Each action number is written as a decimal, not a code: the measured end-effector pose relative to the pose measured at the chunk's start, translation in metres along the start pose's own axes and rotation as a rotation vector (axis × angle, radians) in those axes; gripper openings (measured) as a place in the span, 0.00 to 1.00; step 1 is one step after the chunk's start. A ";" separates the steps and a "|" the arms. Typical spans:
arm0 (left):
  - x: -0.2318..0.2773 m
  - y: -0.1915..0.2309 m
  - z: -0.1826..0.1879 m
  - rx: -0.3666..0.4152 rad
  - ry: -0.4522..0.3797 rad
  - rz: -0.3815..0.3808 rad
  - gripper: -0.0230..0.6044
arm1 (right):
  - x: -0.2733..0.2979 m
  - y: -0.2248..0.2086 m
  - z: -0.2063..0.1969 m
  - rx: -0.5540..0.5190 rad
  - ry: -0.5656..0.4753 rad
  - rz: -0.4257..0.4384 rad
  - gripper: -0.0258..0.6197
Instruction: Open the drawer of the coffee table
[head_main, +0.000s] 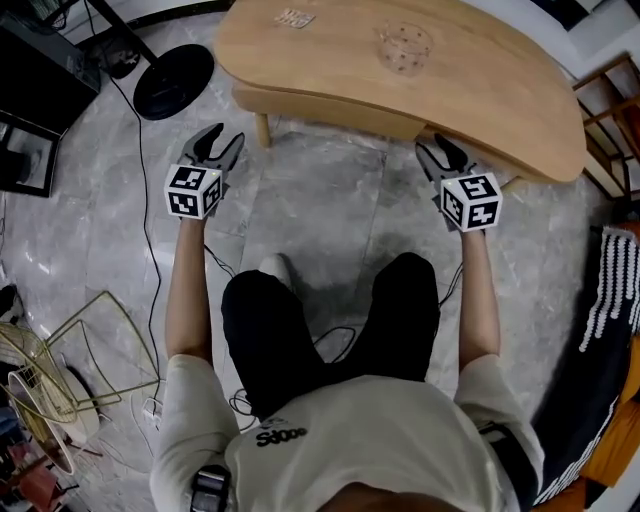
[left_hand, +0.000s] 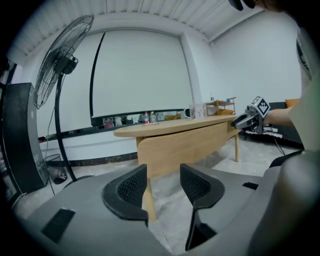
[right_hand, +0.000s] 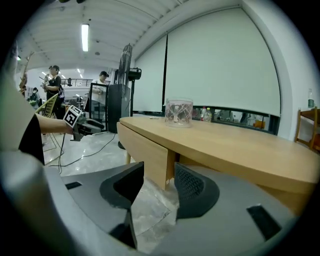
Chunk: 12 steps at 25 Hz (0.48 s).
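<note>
A light wooden coffee table (head_main: 480, 90) stands ahead of me, its long drawer front (head_main: 330, 108) set under the near edge. My left gripper (head_main: 222, 143) hovers open over the floor just short of the table's left leg, with nothing between its fingers. In the left gripper view the drawer front (left_hand: 185, 145) lies beyond the open left gripper (left_hand: 162, 182). My right gripper (head_main: 440, 152) is open too, close to the drawer's right end. The right gripper view shows the drawer's end (right_hand: 150, 157) just past the empty right gripper (right_hand: 159, 180).
A clear glass container (head_main: 404, 45) and a small card (head_main: 294, 17) sit on the tabletop. A floor fan's black base (head_main: 173, 80) stands at the left, with a cable trailing across the floor. A gold wire frame (head_main: 90, 350) is at lower left, a wooden chair (head_main: 610, 110) at right.
</note>
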<state>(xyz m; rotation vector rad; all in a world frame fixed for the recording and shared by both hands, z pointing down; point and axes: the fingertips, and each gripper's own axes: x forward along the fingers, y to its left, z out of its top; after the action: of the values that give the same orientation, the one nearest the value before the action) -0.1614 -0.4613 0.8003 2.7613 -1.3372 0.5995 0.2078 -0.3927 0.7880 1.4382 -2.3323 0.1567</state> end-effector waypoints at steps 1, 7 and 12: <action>0.006 0.001 -0.001 -0.003 -0.001 -0.011 0.39 | 0.006 0.000 -0.002 0.000 0.007 0.002 0.31; 0.038 0.020 -0.018 -0.048 0.014 -0.058 0.49 | 0.036 0.001 -0.009 0.033 0.019 -0.004 0.38; 0.064 0.034 -0.020 -0.057 0.027 -0.107 0.53 | 0.054 -0.003 -0.010 0.025 0.044 -0.015 0.38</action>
<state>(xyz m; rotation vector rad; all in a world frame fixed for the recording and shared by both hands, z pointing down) -0.1585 -0.5273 0.8358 2.7476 -1.1739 0.5808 0.1917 -0.4359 0.8172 1.4487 -2.2922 0.2114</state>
